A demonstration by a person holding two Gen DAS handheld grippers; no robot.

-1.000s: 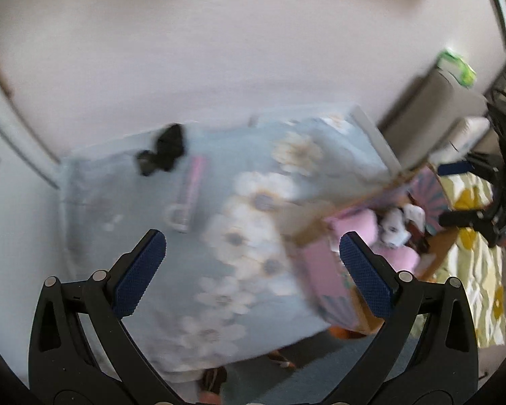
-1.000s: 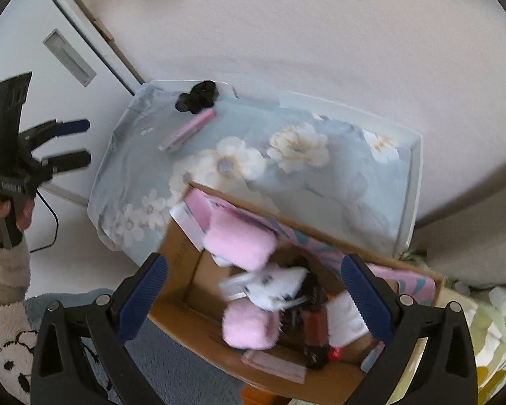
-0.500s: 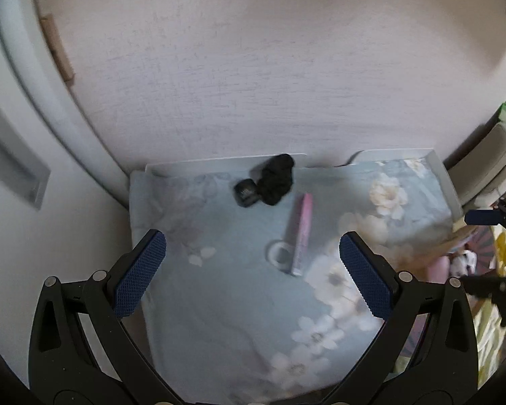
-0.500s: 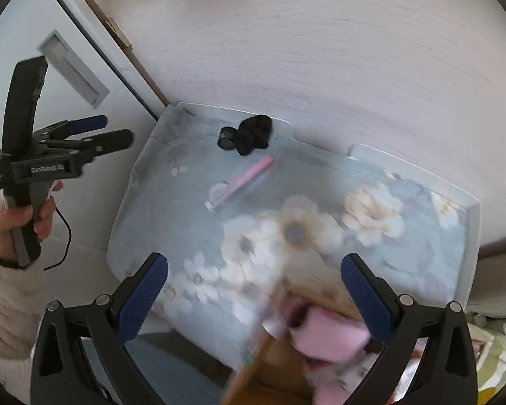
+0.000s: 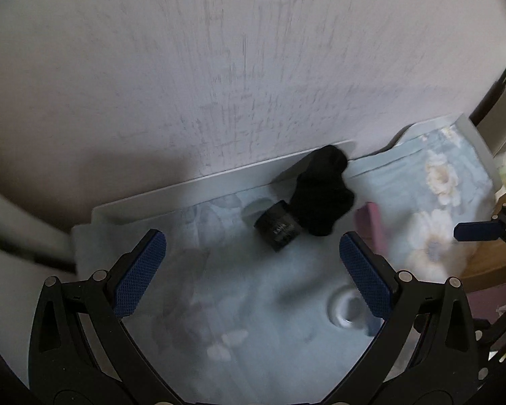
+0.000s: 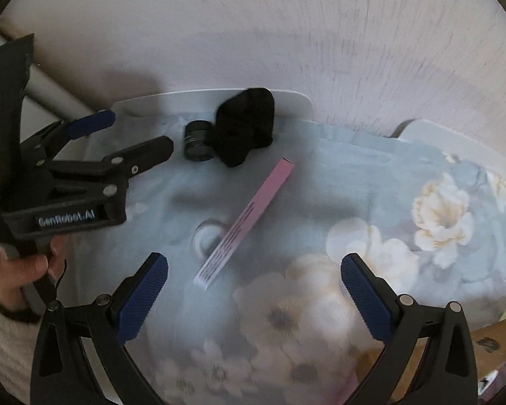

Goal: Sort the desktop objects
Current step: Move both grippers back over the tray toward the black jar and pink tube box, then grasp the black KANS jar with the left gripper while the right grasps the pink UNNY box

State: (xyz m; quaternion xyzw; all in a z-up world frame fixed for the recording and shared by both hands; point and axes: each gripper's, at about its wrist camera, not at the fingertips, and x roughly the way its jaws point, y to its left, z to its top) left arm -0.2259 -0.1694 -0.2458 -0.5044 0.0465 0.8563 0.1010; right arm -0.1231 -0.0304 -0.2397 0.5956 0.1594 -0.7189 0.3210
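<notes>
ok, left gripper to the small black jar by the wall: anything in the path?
Nothing visible does. The left gripper is open and empty, with bare floral cloth between it and the black jar. The black cloth bundle touches the jar's far right side, which may crowd a finger.

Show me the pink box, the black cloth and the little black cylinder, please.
pink box [image 6: 244,221]: right wrist view, middle of its printed face.
black cloth [image 6: 245,132]: right wrist view, centre.
black cylinder [image 6: 199,140]: right wrist view, its side.

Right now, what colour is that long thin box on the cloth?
Pink, with dark print; the long thin box shows best from the right wrist.
</notes>
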